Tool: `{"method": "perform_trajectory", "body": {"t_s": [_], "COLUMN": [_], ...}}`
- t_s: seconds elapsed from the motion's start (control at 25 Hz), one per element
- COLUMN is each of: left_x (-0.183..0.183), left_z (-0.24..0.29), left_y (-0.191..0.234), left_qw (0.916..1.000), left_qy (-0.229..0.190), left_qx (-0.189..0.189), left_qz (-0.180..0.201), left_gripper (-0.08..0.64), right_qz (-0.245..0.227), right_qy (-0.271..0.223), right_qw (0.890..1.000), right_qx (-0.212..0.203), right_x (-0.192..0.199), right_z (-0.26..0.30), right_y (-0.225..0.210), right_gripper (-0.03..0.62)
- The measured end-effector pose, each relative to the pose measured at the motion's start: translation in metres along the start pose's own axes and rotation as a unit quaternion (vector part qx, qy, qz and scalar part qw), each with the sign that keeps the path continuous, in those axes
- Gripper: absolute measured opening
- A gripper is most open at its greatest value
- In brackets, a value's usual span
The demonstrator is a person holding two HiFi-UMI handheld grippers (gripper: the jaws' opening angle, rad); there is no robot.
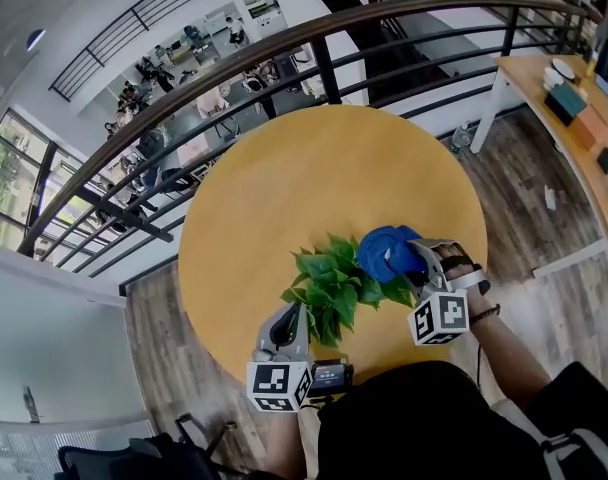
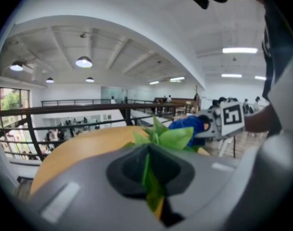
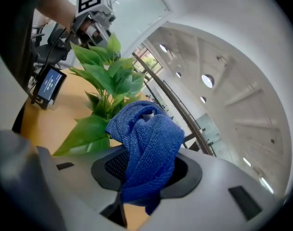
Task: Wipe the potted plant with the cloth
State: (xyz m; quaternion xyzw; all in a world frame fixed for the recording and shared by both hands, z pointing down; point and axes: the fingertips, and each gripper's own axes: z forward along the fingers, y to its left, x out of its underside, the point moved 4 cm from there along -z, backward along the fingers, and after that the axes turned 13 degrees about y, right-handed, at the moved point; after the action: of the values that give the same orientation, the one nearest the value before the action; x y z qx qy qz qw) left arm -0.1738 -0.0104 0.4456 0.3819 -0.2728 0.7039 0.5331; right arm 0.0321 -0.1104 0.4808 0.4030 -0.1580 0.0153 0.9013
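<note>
A green leafy potted plant [image 1: 329,286] stands near the front edge of the round yellow table [image 1: 284,188]. My left gripper [image 1: 296,318] is shut on one of its leaves [image 2: 149,177], at the plant's near left side. My right gripper [image 1: 416,264] is shut on a bunched blue cloth [image 1: 387,252], which rests against the leaves on the plant's right side. In the right gripper view the blue cloth [image 3: 145,150] bulges out of the jaws, with the plant [image 3: 105,85] just beyond it. The pot is hidden under the foliage.
A dark curved railing [image 1: 284,63] runs round the table's far side. A wooden desk [image 1: 574,118] with several items stands at the right. A small black device with a screen [image 1: 331,376] sits at the table's front edge.
</note>
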Motion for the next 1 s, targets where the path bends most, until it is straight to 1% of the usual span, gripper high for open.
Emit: {"method": "perform_trajectory", "body": {"t_s": [0.08, 0.2, 0.28, 0.36, 0.44, 0.56, 0.72, 0.76, 0.8, 0.88, 0.92, 0.96, 1.0], "left_x": [0.0, 0.0, -0.001, -0.002, -0.002, -0.003, -0.002, -0.002, -0.001, 0.0, 0.0, 0.0, -0.001], "left_z": [0.0, -0.002, -0.002, -0.001, -0.002, -0.002, -0.001, 0.0, 0.0, 0.0, 0.0, -0.001, -0.001], "left_y": [0.0, 0.0, -0.001, -0.002, -0.002, -0.002, -0.003, -0.002, -0.002, 0.0, 0.0, 0.0, 0.0], "left_qw": [1.0, 1.0, 1.0, 1.0, 1.0, 1.0, 1.0, 1.0, 1.0, 1.0, 1.0, 1.0, 1.0], "left_qy": [0.001, -0.001, -0.002, -0.003, -0.003, -0.001, 0.0, 0.0, -0.001, 0.0, 0.001, 0.002, 0.002], "left_qx": [0.001, 0.0, 0.001, 0.002, 0.001, 0.001, 0.001, 0.0, -0.001, -0.003, -0.003, -0.003, -0.003], "left_qz": [0.001, 0.001, 0.002, 0.001, 0.0, 0.0, 0.002, 0.001, 0.0, -0.005, -0.007, -0.007, -0.007], "left_gripper": [0.003, 0.003, 0.003, 0.003, 0.003, 0.003, 0.003, 0.003, 0.003, 0.003, 0.003, 0.003, 0.003], "right_qz": [0.027, 0.044, 0.068, 0.106, 0.135, 0.142, 0.119, 0.103, 0.076, -0.008, -0.045, -0.068, -0.078], "right_qy": [0.043, 0.115, 0.134, 0.118, 0.082, 0.031, -0.04, -0.049, -0.049, -0.024, -0.004, 0.017, 0.039], "right_qw": [0.999, 0.992, 0.989, 0.987, 0.987, 0.989, 0.99, 0.992, 0.995, 0.999, 0.999, 0.997, 0.996], "right_qx": [-0.008, -0.015, -0.015, -0.007, 0.005, 0.029, 0.061, 0.059, 0.052, 0.035, 0.027, 0.016, 0.006], "right_x": [0.028, 0.074, 0.093, 0.094, 0.081, 0.05, -0.004, -0.016, -0.026, -0.033, -0.03, -0.021, -0.008], "right_z": [0.013, 0.03, 0.029, 0.018, 0.004, -0.011, -0.027, -0.025, -0.02, 0.0, 0.012, 0.025, 0.035], "right_y": [-0.005, -0.012, -0.022, -0.038, -0.051, -0.066, -0.085, -0.082, -0.073, -0.044, -0.03, -0.018, -0.012], "right_gripper": [0.164, 0.164, 0.164, 0.164, 0.164, 0.164, 0.164, 0.164, 0.164, 0.164, 0.164, 0.164, 0.164]}}
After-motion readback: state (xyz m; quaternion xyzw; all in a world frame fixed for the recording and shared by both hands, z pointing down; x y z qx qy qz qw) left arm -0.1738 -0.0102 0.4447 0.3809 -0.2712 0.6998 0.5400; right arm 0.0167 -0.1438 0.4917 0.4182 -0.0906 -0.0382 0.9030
